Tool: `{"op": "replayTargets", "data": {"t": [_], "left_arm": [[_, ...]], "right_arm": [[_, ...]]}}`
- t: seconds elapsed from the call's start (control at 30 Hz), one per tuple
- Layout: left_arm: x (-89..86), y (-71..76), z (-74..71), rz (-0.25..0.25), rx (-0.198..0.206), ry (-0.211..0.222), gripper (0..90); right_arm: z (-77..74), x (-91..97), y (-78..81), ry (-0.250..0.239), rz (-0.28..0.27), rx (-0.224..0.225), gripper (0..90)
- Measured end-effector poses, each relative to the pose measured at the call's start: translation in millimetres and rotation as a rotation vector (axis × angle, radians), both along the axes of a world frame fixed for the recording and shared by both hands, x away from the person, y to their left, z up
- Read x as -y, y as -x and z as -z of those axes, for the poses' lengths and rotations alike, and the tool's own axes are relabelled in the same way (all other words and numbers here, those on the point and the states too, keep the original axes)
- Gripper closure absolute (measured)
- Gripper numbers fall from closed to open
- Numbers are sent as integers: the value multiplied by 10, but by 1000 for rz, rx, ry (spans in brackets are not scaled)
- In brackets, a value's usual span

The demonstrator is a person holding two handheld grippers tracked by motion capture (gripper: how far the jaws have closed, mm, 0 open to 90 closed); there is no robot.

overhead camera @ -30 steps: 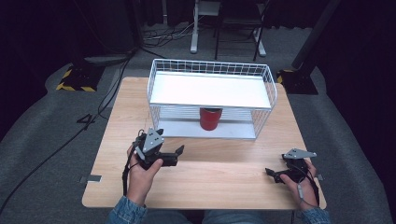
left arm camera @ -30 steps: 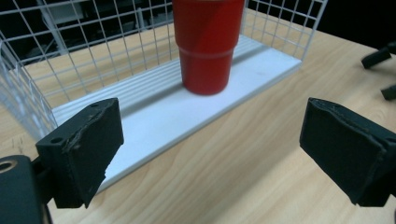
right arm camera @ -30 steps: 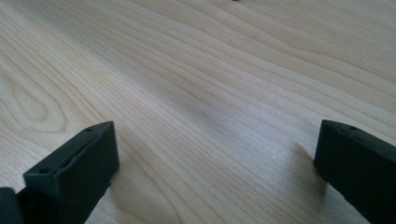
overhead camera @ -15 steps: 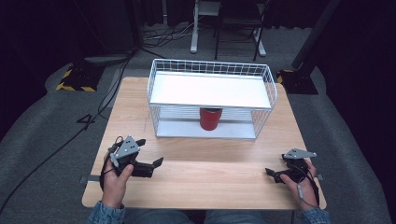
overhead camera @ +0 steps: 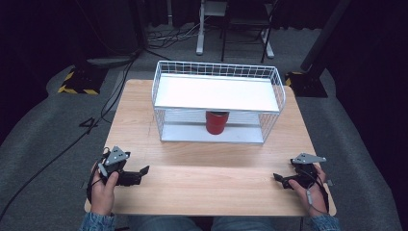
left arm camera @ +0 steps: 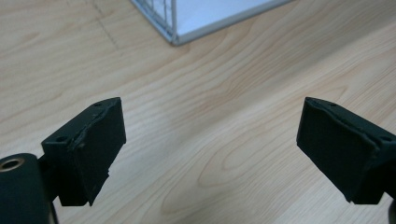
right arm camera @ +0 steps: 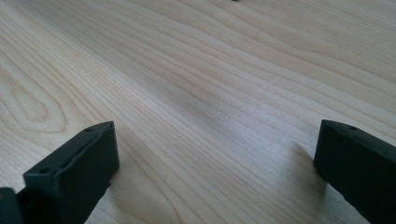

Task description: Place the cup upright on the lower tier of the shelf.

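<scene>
Standing upright on the wire rack's (overhead camera: 217,103) lower shelf at frame centre, the red can (overhead camera: 216,122) looks rigid, light and smooth; grip its sides. Left gripper (overhead camera: 143,170), jaws just closing partway, and right gripper (overhead camera: 277,178) are both released over the desk (overhead camera: 207,183).

The high view looks forward and down from above the near edge of the counter (overhead camera: 216,183), taking in the wire rack (overhead camera: 219,103), while each gripper view sits close over the same wood, the left one sharing a rack (left arm camera: 196,18) corner.
</scene>
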State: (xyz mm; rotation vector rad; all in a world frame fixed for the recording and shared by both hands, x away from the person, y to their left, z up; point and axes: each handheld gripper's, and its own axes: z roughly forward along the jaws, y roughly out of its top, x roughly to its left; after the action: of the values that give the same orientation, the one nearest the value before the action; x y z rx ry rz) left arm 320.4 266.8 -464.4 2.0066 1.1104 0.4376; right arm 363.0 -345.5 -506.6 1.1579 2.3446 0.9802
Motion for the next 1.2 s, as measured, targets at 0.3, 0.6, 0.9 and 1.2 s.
{"op": "replayTargets", "data": {"t": [0.3,0.6,0.9,1.2], "left_arm": [[-122,-1,191,-3,-81,-56,106],[-80,-30,308,-20,-124,-137,149],[-60,-34,421,-47,-92,-106,93],[-26,-40,425,-51,-102,-120,20]], "right_arm": [[0,0,0,0,0,0,3],[0,0,0,0,0,0,3],[0,0,0,0,0,0,3],[0,0,1,0,0,0,3]]}}
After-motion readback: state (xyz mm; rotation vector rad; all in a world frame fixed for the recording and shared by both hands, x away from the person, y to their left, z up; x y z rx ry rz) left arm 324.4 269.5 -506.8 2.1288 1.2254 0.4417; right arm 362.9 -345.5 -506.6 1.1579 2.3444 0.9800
